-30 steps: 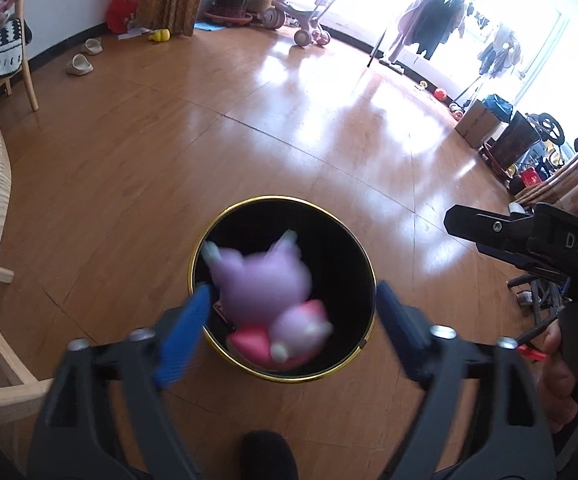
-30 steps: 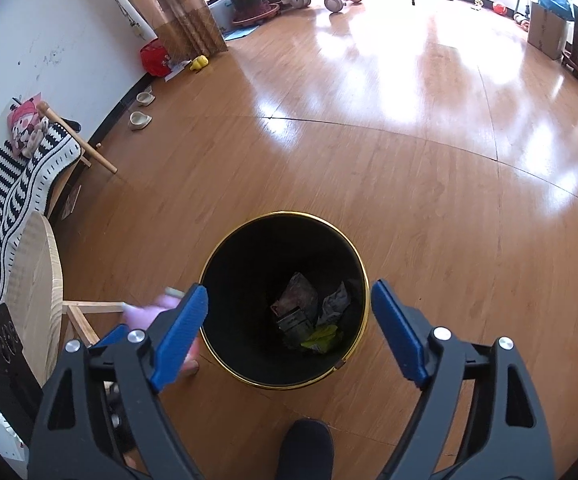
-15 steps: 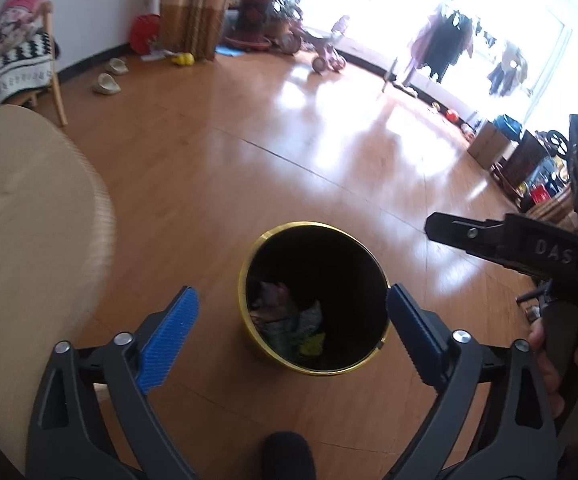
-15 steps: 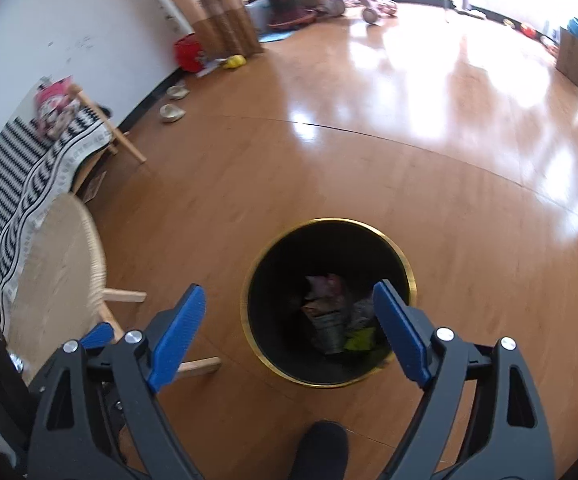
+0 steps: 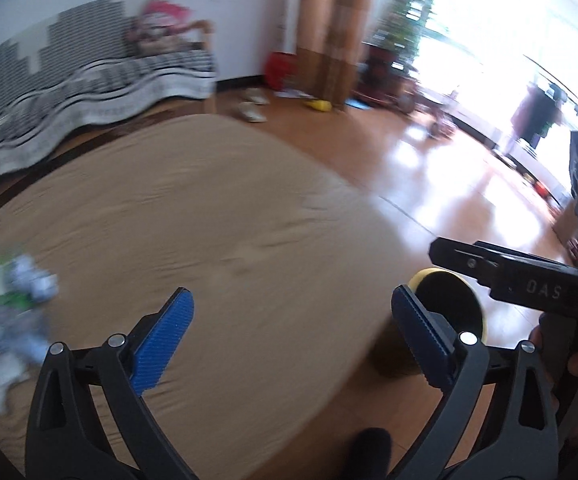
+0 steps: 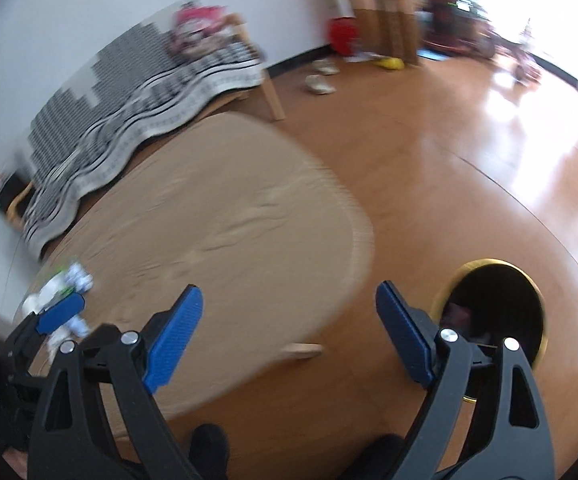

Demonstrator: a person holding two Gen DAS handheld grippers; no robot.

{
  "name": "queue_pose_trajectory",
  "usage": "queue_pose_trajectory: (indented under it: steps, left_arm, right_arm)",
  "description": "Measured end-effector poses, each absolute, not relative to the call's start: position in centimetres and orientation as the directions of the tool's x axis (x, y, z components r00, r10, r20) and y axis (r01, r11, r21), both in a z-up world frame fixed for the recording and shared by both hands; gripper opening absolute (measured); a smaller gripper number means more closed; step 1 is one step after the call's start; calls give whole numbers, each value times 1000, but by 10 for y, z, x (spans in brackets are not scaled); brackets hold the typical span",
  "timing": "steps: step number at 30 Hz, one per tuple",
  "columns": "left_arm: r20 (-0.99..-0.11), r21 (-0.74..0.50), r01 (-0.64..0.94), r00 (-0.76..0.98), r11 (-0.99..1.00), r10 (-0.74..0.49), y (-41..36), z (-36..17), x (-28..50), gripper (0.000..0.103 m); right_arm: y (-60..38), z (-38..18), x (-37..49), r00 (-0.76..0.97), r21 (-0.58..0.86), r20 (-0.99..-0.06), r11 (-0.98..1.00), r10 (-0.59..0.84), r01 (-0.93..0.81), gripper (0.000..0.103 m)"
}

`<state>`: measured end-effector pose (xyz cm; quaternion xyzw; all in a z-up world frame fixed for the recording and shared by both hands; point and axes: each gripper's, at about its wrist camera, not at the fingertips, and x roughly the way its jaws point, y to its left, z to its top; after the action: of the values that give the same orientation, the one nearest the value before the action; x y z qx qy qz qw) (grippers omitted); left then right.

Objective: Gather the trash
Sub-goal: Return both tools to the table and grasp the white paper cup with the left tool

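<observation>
Both views are blurred by motion. My left gripper [image 5: 293, 332] is open and empty over the round wooden table [image 5: 217, 216]. Crumpled white, blue and green trash [image 5: 13, 312] lies at the table's left edge; it also shows in the right wrist view [image 6: 65, 284], beside the left gripper's blue fingertip [image 6: 59, 314]. My right gripper [image 6: 289, 332] is open and empty above the table's near edge [image 6: 249, 220]. The black, gold-rimmed bin [image 6: 497, 312] stands on the floor to the right with trash inside, and shows in the left wrist view [image 5: 449, 308] behind the right gripper's body [image 5: 529, 284].
A bench with a striped blanket [image 6: 149, 92] stands against the wall behind the table. Slippers [image 6: 321, 80], a red item [image 6: 343, 34], curtains and plants lie at the far wall. Wooden floor [image 6: 469, 140] stretches to the right.
The purple and pink toy dropped from my left gripper into the bin. Both grippers then swung left, from above the bin to over the wooden table, jaws still open.
</observation>
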<state>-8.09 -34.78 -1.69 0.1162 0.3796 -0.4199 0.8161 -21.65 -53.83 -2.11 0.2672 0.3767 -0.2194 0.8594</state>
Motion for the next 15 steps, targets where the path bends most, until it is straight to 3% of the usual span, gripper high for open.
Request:
queue_pose_trajectory:
  steps: [15]
  left_arm:
    - [-715,-125,397,599,909,-360,-96,-12,51,96]
  right_arm:
    - [-324,-22,-46,625,239,-775,960,99,144,85]
